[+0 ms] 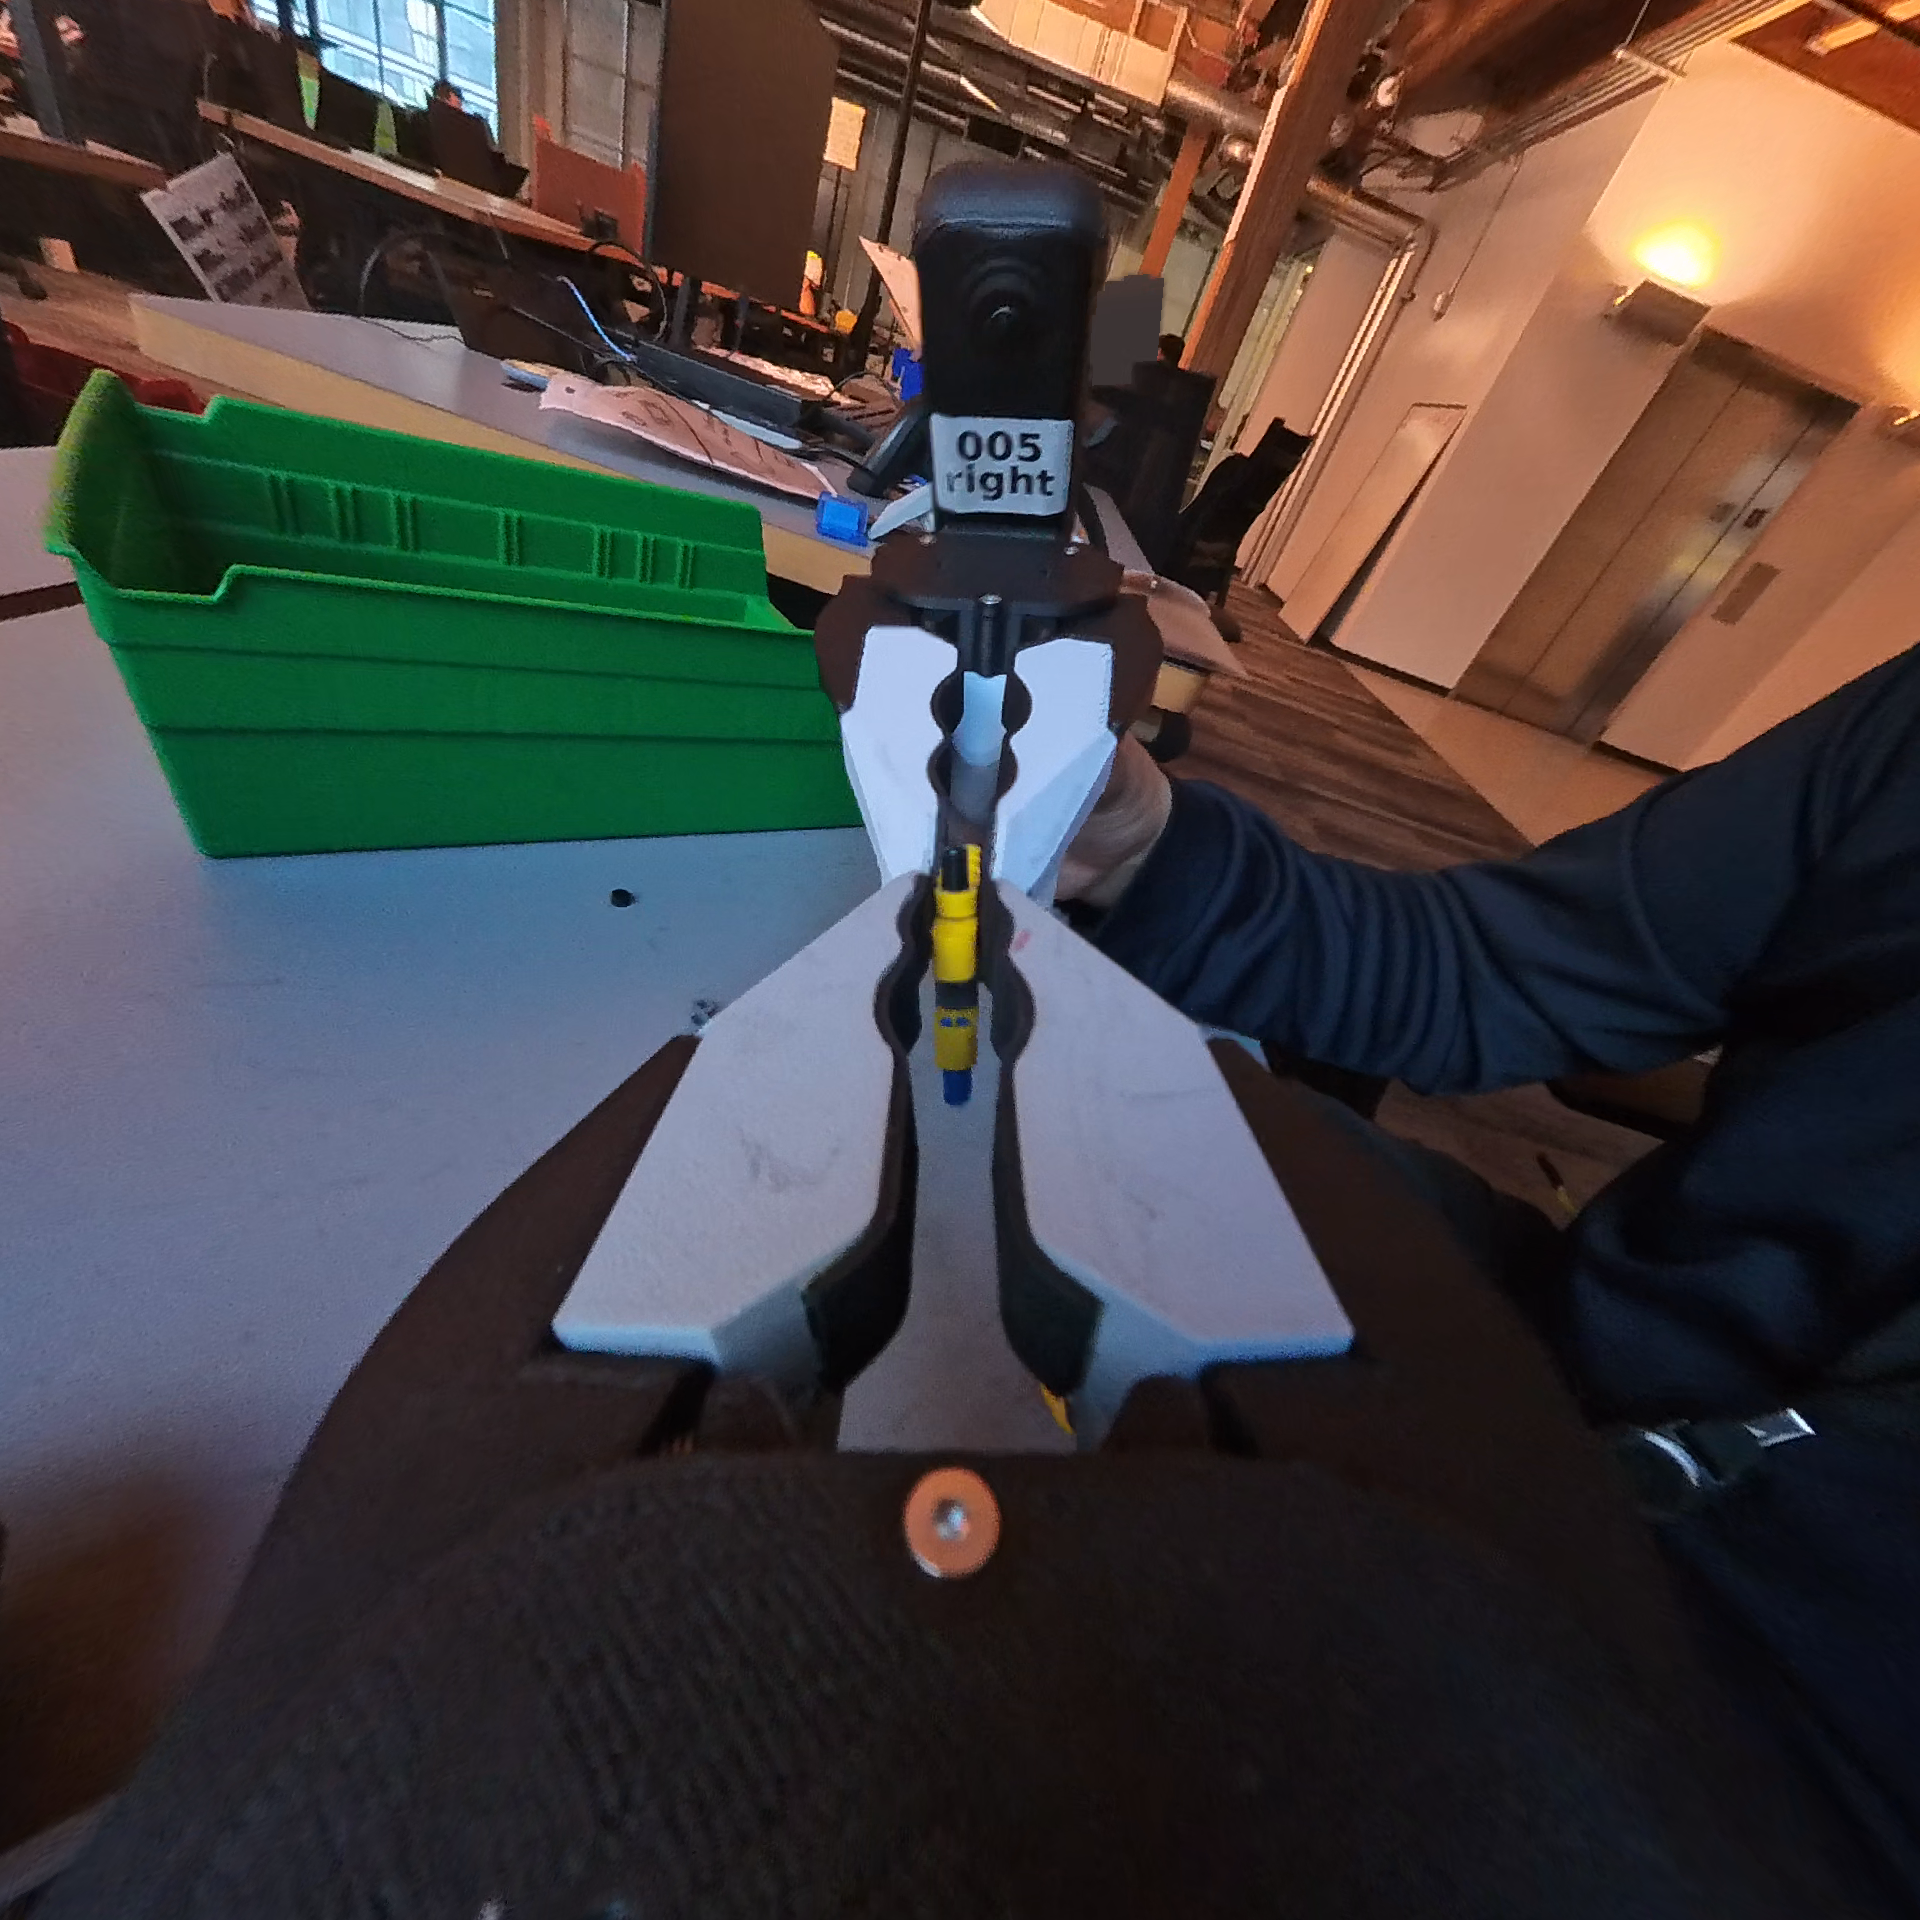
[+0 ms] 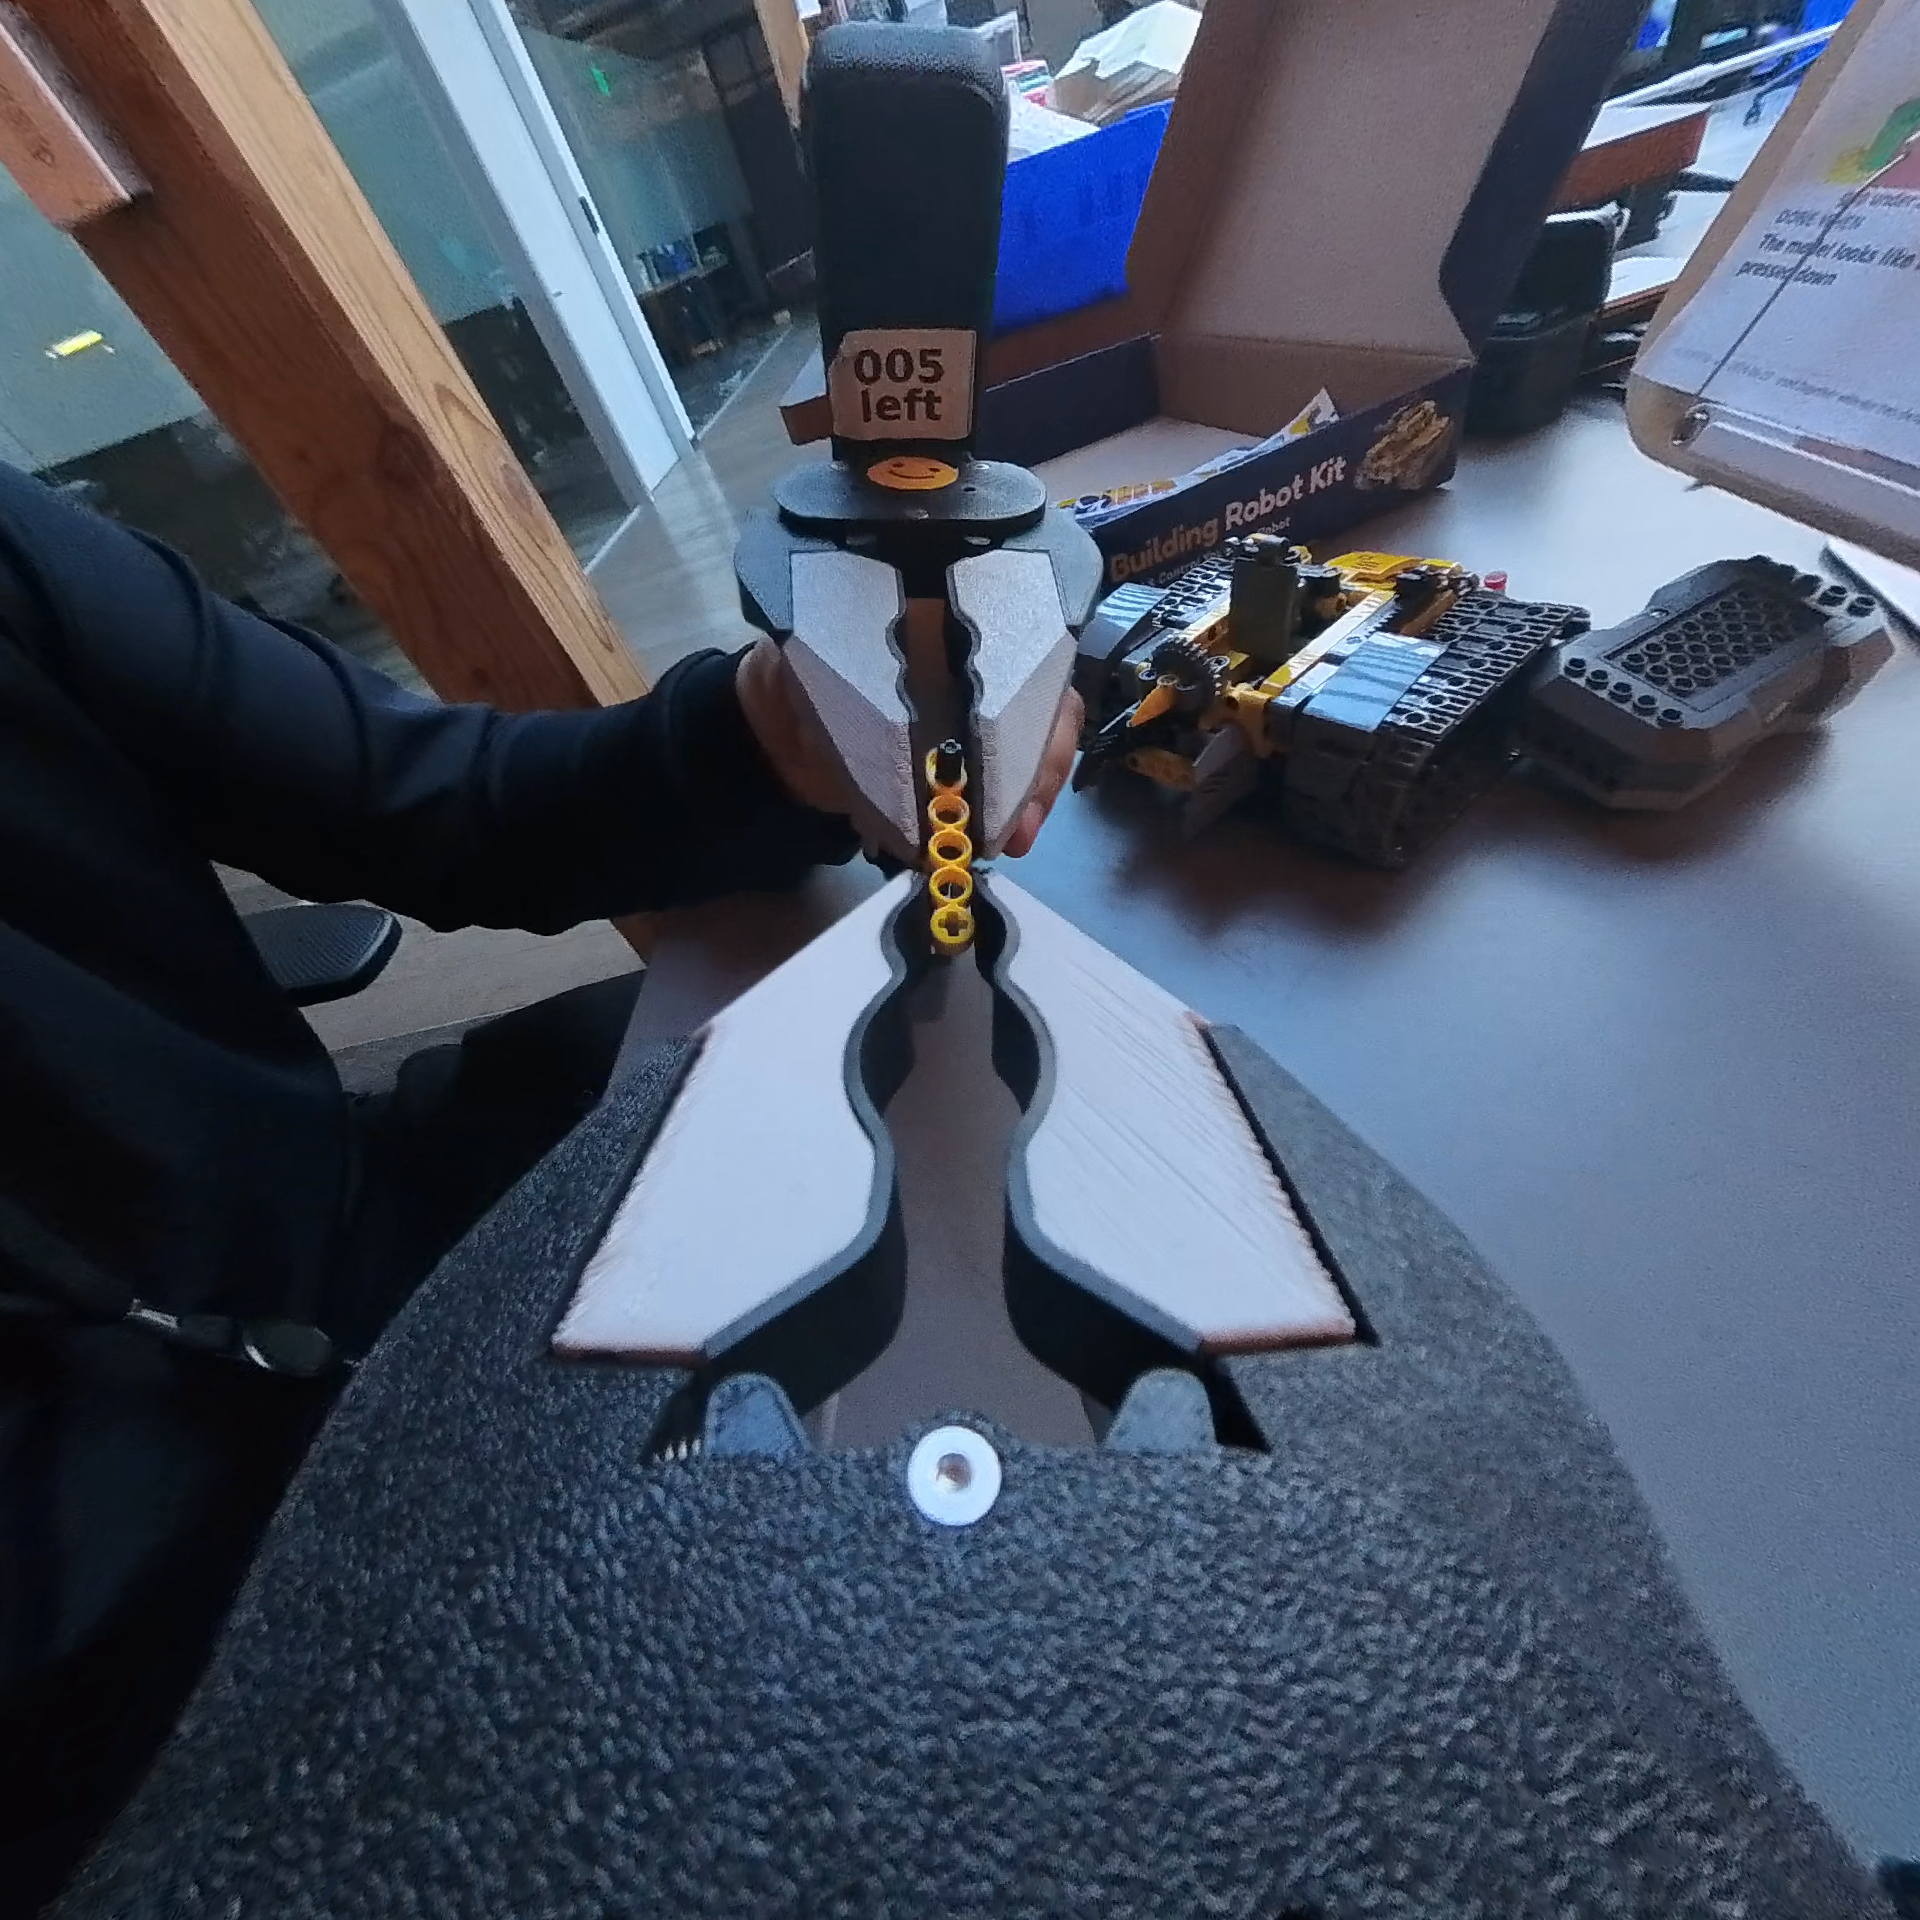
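Two grippers met tip to tip, sharing one yellow perforated plastic beam (image 2: 949, 862) whose long axis ran straight between them, a black pin at its far end. The left gripper (image 1: 956, 977) was clenched on the beam (image 1: 955, 982); the right gripper (image 2: 949, 925) pinched its cross-holed near end. Beyond the left gripper's left finger sat ribbed green bins (image 1: 436, 665); right of the other, a studded tracked model (image 2: 1320, 675).

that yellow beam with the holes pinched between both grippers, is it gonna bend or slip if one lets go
The yellow beam looks like rigid moulded plastic, so it should probably stay straight. It is small and likely light. Its smooth sides may let it pivot if only the left gripper or the right gripper pinches it at the fingertips.
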